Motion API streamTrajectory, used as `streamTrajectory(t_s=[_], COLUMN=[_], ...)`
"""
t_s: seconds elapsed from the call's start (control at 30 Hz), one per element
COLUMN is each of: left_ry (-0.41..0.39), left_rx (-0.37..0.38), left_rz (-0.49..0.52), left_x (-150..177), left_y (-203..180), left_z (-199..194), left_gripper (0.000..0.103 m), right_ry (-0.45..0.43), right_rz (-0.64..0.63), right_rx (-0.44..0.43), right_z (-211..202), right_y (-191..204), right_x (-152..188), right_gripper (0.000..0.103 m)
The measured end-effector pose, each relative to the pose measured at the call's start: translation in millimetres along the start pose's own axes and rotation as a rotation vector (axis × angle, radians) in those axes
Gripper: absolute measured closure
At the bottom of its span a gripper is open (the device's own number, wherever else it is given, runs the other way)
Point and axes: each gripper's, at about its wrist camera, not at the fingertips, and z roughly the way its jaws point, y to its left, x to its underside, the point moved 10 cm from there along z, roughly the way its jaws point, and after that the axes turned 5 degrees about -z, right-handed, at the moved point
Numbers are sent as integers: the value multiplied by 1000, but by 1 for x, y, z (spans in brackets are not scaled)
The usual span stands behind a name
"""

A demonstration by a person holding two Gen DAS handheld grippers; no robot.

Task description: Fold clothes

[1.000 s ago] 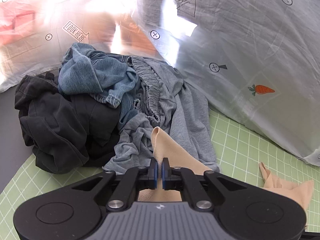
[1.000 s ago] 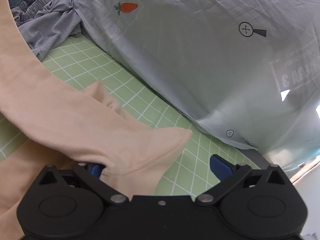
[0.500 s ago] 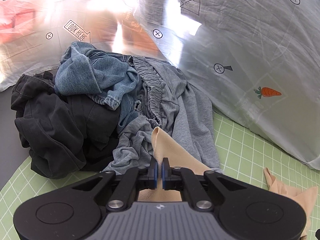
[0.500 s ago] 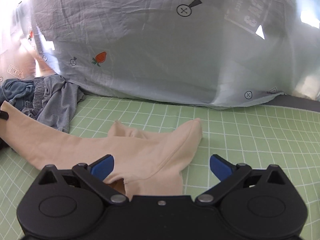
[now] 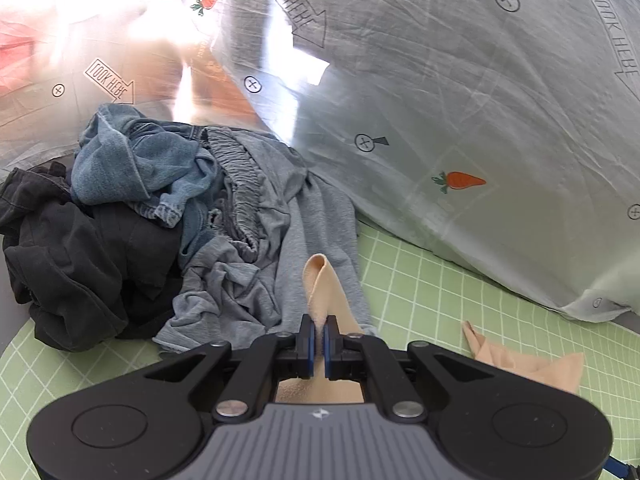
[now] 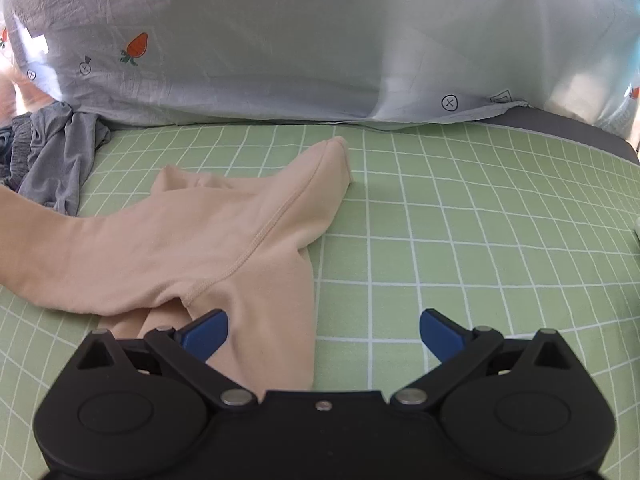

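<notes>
A beige garment (image 6: 208, 240) lies spread on the green grid mat (image 6: 480, 220). In the left wrist view my left gripper (image 5: 319, 340) is shut on a fold of this beige garment (image 5: 320, 284), which sticks up between the blue pads. Another corner of it lies on the mat to the right. In the right wrist view my right gripper (image 6: 324, 332) is open and low over the mat. Its left pad (image 6: 206, 332) rests over the beige cloth, and the right pad (image 6: 440, 334) is above bare mat. Nothing is pinched between them.
A pile of clothes sits at the left: a grey garment (image 5: 280, 240), blue denim (image 5: 132, 168) and a black garment (image 5: 72, 264). A pale sheet with carrot prints (image 5: 460, 120) rises behind the mat (image 5: 460, 292). The grey garment's edge (image 6: 56, 160) shows at far left in the right wrist view.
The right gripper rolled level and shifted right, so the beige garment now lies flat ahead of it. The left gripper, still clamped on the fold, moved slightly; the clothes pile sits further left.
</notes>
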Motion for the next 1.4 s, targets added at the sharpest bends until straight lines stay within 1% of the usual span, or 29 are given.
streamTrajectory(t_s=[0.07,0.1,0.17,0.2,0.23,0.27,0.3,0.37,0.4,0.43,0.5,0.57,0.6,0.63,0.7,0.77,0.83,0.87,0.9,0.93,0.97,1.0,1.07,1.1,1.2,1.33,1.37,1.4], left_ry=[25,46,96,143,181,226,276,382,435,466,502,515,520,525,519,508,500,498,499,502,504,504,505,506,519,534,535,533], left_rx=[76,119,205,276,330,366,399,425,435,429,418,416,416,416,405,367,328,314,302,291,281,268,244,233,211,187,182,177], left_rz=[49,86,124,139,145,141,133,153,165,168,164,138,123,108,96,96,94,88,74,61,49,40,32,29,22,27,33,39], left_x=[13,21,39,54,67,81,97,125,139,149,161,163,163,163,161,158,155,154,152,151,150,149,149,149,150,152,152,152], left_y=[-28,-46,-75,-95,-109,-122,-136,-151,-158,-159,-156,-150,-147,-143,-139,-132,-123,-118,-113,-108,-103,-97,-88,-85,-75,-68,-67,-67], left_z=[-5,-8,-11,-13,-15,-14,-13,-8,-7,-6,-7,-8,-9,-10,-11,-9,-6,-4,-2,0,2,4,7,8,12,15,16,15], left_gripper=[98,99,99,99,98,97,94,87,82,79,76,70,65,63,63,61,60,60,60,60,60,60,60,60,60,60,60,60], right_ry=[-17,-25,-36,-40,-44,-46,-47,-51,-55,-59,-69,-75,-77,-80,-79,-66,-35,-11,17,42,72,98,125,130,144,163,161,161], right_rz=[39,55,88,109,129,146,163,204,226,249,292,334,363,394,452,501,544,563,572,567,534,479,342,273,117,-28,-61,-82], right_rx=[12,18,29,35,38,39,40,26,10,-8,-49,-92,-127,-168,-260,-361,-458,-501,-532,-549,-556,-552,-546,-548,-528,-508,-506,-503], right_z=[-10,-15,-23,-27,-31,-34,-37,-43,-45,-48,-51,-53,-53,-52,-49,-43,-35,-31,-26,-22,-17,-13,-9,-8,1,15,14,13], right_y=[-11,-17,-27,-33,-37,-41,-45,-49,-51,-52,-53,-53,-52,-49,-41,-30,-16,-8,-1,6,15,25,44,54,77,93,95,95], right_x=[1,3,7,10,14,17,20,26,28,30,33,33,33,32,30,27,25,25,27,28,30,32,34,35,38,43,43,43], right_gripper=[0,0,0,0,0,0,0,0,0,0,0,1,2,5,9,12,13,16,25,31,40,46,51,56,58,58,60,71])
